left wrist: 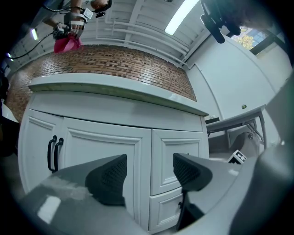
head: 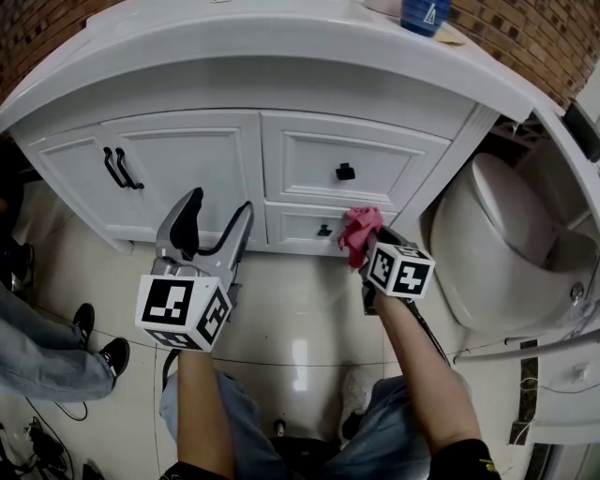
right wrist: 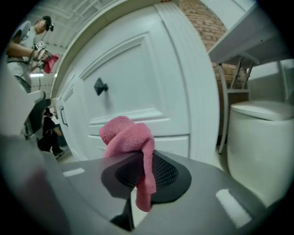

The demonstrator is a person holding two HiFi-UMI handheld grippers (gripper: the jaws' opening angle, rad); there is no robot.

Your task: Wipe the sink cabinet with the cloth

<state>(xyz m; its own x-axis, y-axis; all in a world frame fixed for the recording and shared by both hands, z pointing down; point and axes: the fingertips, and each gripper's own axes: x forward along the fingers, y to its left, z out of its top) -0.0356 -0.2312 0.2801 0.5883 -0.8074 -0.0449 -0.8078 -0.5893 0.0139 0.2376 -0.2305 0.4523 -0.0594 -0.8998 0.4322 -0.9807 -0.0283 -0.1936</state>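
The white sink cabinet [head: 234, 159] fills the upper head view, with two doors at left and two drawers at right. My right gripper [head: 364, 246] is shut on a pink cloth [head: 358, 232], held against the lower drawer [head: 305, 228] beside its black knob. In the right gripper view the pink cloth [right wrist: 133, 147] bunches out between the jaws, in front of the upper drawer [right wrist: 133, 87]. My left gripper [head: 214, 223] is open and holds nothing, a little in front of the cabinet doors [left wrist: 87, 160]; its fingertips [left wrist: 110, 176] stand well apart.
A white toilet [head: 497, 253] stands right of the cabinet. A blue container [head: 424, 13] sits on the countertop. Another person's shoes and legs [head: 56, 347] are at the left on the glossy tile floor [head: 300, 319]. Black door handles [head: 122, 169] are on the left doors.
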